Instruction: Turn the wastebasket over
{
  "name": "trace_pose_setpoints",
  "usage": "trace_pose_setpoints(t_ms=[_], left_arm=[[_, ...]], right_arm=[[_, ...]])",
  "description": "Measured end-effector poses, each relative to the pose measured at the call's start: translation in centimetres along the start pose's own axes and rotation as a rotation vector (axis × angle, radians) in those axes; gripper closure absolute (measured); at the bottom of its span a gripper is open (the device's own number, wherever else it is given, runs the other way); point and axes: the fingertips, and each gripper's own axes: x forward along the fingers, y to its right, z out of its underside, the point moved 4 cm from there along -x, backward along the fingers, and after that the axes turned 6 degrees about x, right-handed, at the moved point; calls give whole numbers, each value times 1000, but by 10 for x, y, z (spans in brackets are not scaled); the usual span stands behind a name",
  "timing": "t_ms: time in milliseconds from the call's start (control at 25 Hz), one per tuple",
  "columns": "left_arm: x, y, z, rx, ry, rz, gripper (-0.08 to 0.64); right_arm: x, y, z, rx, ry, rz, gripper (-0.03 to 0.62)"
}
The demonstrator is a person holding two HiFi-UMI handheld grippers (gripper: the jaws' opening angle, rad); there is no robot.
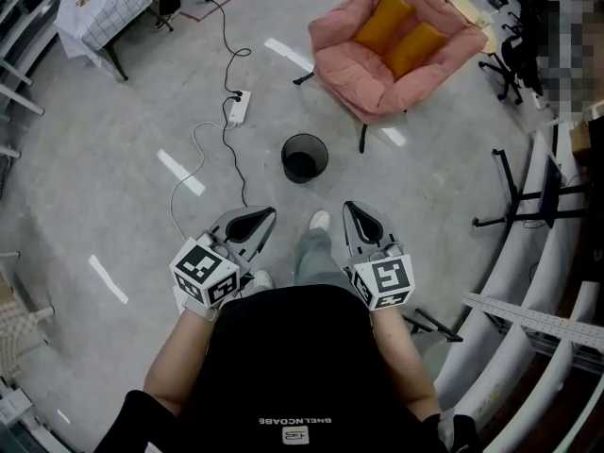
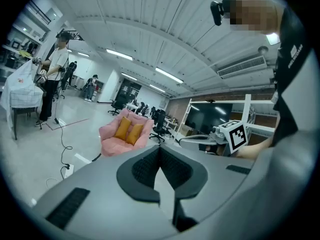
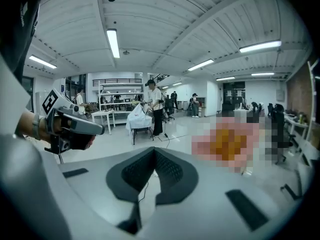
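wastebasket (image 1: 304, 157): one
armchair (image 1: 342, 62): one, pink
cushions (image 1: 382, 22): two, orange, in the armchair
tools: two, the left tool (image 1: 267, 215) and the right tool (image 1: 350, 208)
marker cubes (image 1: 203, 272): two, one on each tool
power strip (image 1: 238, 109): one, white
shoes (image 1: 321, 220): two, white
surface (image 1: 99, 8) under a cloth: one
person (image 2: 52, 69) standing by that surface: one
office chairs (image 2: 161, 125): several, too far to count

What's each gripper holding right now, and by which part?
Nothing. The left gripper and right gripper are both shut with nothing between the jaws. The wastebasket stands upright on the floor ahead of them, untouched.
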Motion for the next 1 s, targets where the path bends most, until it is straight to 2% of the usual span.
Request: trace_pose_setpoints(t_ms=[200,520,760,1000], left_arm=[[50,-20,-13,-32,-12,-82,546],[121,-51,-32,-81,-57,-234,546],[153,-71,-28,-125,-116,-288,546],[165,-96,-7,-169,-172,-317,546]], right_arm=[[40,57,-10,-14,-32,-87,583],[93,131,-18,43,-95,-207,583],[125,175,9,106,-210,-201,583],[164,192,44,202,-305,-185,581]])
